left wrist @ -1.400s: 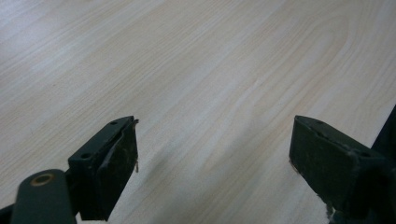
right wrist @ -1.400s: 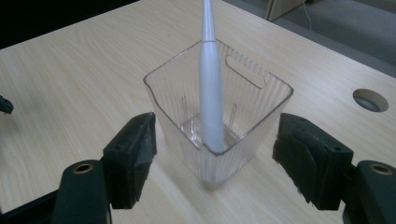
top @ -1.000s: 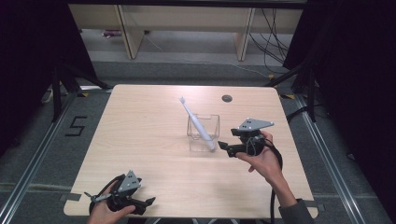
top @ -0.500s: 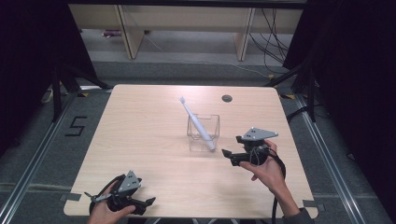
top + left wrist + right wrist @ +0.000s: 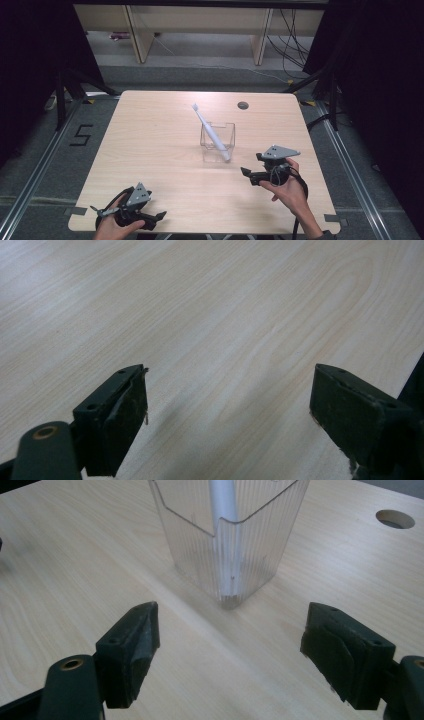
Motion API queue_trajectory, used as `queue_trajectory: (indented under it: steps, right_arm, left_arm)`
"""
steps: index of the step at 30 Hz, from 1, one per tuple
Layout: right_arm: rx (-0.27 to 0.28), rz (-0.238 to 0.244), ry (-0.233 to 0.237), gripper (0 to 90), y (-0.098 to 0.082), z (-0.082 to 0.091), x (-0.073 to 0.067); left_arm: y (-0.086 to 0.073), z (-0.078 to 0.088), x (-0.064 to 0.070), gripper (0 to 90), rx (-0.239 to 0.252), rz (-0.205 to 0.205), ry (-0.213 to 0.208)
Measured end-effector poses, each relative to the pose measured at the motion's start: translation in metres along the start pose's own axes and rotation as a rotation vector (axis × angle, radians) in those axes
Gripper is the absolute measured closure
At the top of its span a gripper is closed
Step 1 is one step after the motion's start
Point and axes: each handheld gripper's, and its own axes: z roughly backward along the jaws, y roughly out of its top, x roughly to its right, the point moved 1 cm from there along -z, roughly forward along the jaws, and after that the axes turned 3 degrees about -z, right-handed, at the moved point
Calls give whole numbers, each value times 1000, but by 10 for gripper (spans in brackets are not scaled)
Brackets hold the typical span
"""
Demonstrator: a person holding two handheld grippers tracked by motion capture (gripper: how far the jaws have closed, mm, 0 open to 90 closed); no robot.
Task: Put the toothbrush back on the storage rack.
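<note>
High view: a white toothbrush [image 5: 210,131] leans in a clear ribbed plastic cup [image 5: 218,141] mid-table. The right gripper [image 5: 249,175] sits just beside and nearer than the cup, its jaws having just been opening, nothing between them. The left gripper [image 5: 159,218] rests at the near edge, well apart.

Left gripper view: jaws spread wide over bare light wood table [image 5: 225,325].

Right gripper view: jaws wide and empty; the cup [image 5: 230,545] stands ahead, between their lines, the toothbrush handle [image 5: 223,502] inside. To withdraw well, I judge, back straight off without nudging the cup.
</note>
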Motion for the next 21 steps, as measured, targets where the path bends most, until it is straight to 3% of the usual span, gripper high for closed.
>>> queue_trajectory:
  steps: [1, 5, 7, 8, 9, 10, 13, 15, 21]
  right_arm:
    - [-2, -21, 0, 230, -2, 0, -2]
    - [8, 10, 8, 225, -9, -2, -3]
    - [-12, -24, 17, 223, -13, -2, -7]
    - [-9, 13, 16, 221, -15, -3, -5]
    - [-14, -16, 16, 219, -17, -3, -8]
    - [-13, 10, 22, 217, -18, -5, -6]
    - [-37, -11, 26, 213, -23, -4, -9]
    - [-36, 12, 24, 211, -25, -4, -9]
    - [-40, -4, 26, 208, -33, -3, -11]
  left_arm:
    - [0, 0, 0, 148, 1, 1, 1]
    - [0, 1, 0, 148, 0, -2, -8]
    - [0, 0, 0, 148, 5, 3, 1]
    - [0, 0, 0, 148, 3, 0, 0]
    - [0, 0, 0, 148, 6, 6, -1]
    - [0, 1, 0, 148, -1, -3, -7]
    - [0, 0, 0, 148, 5, 2, 2]
    - [0, 0, 0, 148, 5, 0, 0]
    - [0, 0, 0, 148, 6, -1, 2]
